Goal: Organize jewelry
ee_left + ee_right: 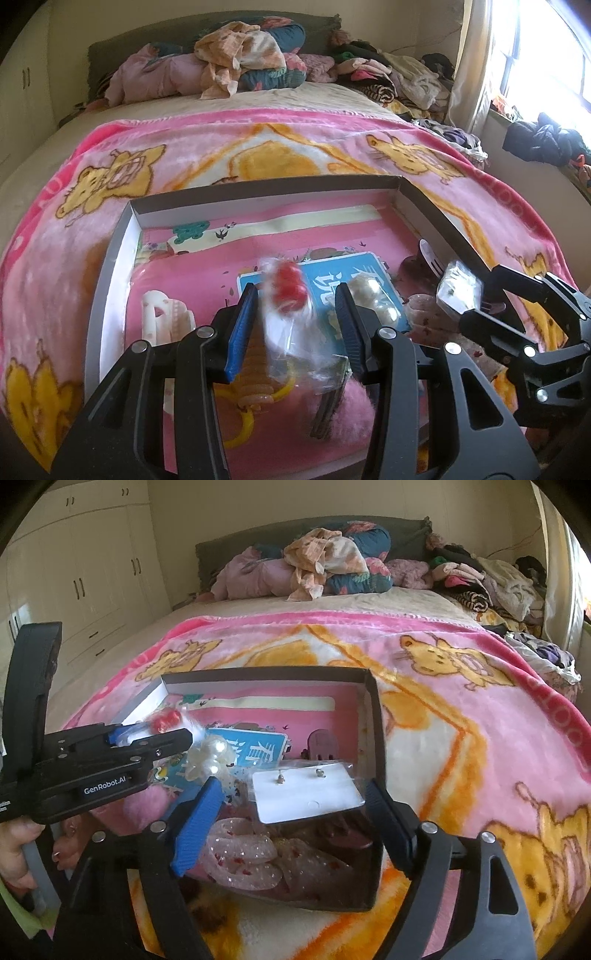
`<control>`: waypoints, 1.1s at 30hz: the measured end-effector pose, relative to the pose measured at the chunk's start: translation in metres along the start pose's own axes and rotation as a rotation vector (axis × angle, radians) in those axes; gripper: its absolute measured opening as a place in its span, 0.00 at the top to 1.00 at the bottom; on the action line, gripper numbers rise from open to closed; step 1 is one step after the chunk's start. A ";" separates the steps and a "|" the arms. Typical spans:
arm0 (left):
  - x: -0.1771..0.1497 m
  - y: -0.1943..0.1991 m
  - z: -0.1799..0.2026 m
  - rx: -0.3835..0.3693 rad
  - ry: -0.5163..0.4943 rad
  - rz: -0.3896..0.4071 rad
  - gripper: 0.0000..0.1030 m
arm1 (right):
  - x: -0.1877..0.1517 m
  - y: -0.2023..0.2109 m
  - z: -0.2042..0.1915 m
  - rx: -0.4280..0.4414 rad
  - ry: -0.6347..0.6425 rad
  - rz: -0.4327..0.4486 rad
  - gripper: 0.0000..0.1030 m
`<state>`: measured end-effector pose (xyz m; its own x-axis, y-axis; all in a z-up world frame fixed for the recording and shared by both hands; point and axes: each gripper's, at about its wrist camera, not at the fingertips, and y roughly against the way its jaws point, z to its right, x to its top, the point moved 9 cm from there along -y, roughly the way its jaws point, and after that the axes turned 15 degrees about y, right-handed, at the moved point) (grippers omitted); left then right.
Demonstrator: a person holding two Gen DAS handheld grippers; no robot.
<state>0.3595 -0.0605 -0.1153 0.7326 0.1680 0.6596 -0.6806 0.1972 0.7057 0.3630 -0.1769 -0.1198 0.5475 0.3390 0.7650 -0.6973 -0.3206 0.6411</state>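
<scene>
A shallow cardboard box (110,266) lies on the pink blanket and holds jewelry and hair items; it also shows in the right wrist view (373,709). My left gripper (295,295) is open over the box, with a blurred clear packet of red beads (290,288) between its fingers, apparently loose. A packet of pearl beads (373,299) lies by its right finger. My right gripper (295,801) is open over the box's right end, with a white earring card in a clear bag (306,794) between its fingers. I cannot tell whether the fingers touch the card.
Inside the box lie a blue card (255,753), a dark hair claw (323,744), pink sparkly scrunchies (251,856), a white clip (166,314) and a yellow ring piece (255,395). Piled clothes (332,565) sit at the bed's head. A window (546,48) is to the right.
</scene>
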 end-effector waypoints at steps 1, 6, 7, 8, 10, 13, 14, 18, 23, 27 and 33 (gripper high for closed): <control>0.000 0.000 0.000 0.000 0.000 0.000 0.66 | -0.001 0.002 0.001 -0.002 -0.004 0.003 0.23; 0.000 0.001 -0.001 0.001 0.002 0.003 0.58 | -0.003 0.012 0.004 -0.014 -0.015 0.019 0.19; 0.001 0.001 -0.002 0.000 0.003 0.004 0.57 | -0.003 0.013 0.004 -0.018 -0.016 0.022 0.18; 0.001 0.002 -0.002 -0.001 0.004 0.006 0.54 | -0.003 0.016 0.005 -0.023 -0.018 0.028 0.17; 0.001 0.006 -0.002 -0.004 0.005 0.012 0.50 | -0.003 0.020 0.006 -0.029 -0.020 0.034 0.15; 0.000 0.011 -0.001 -0.011 0.006 0.017 0.48 | -0.003 0.027 0.008 -0.040 -0.026 0.046 0.13; 0.000 0.013 -0.001 -0.012 0.007 0.019 0.46 | -0.003 0.029 0.008 -0.044 -0.026 0.050 0.12; 0.000 0.024 0.001 -0.018 0.009 0.035 0.38 | -0.001 0.038 0.010 -0.056 -0.031 0.067 0.10; -0.003 0.039 0.004 -0.023 0.008 0.053 0.27 | 0.000 0.053 0.012 -0.066 -0.040 0.088 0.08; -0.007 0.052 0.004 -0.032 0.009 0.065 0.19 | 0.000 0.065 0.010 -0.075 -0.042 0.101 0.07; -0.014 0.074 0.002 -0.036 0.022 0.093 0.11 | -0.001 0.079 -0.001 -0.094 -0.008 0.110 0.06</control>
<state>0.2989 -0.0500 -0.0723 0.6664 0.2083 0.7160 -0.7453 0.2146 0.6312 0.3071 -0.2019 -0.0703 0.4691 0.2991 0.8310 -0.7934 -0.2706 0.5453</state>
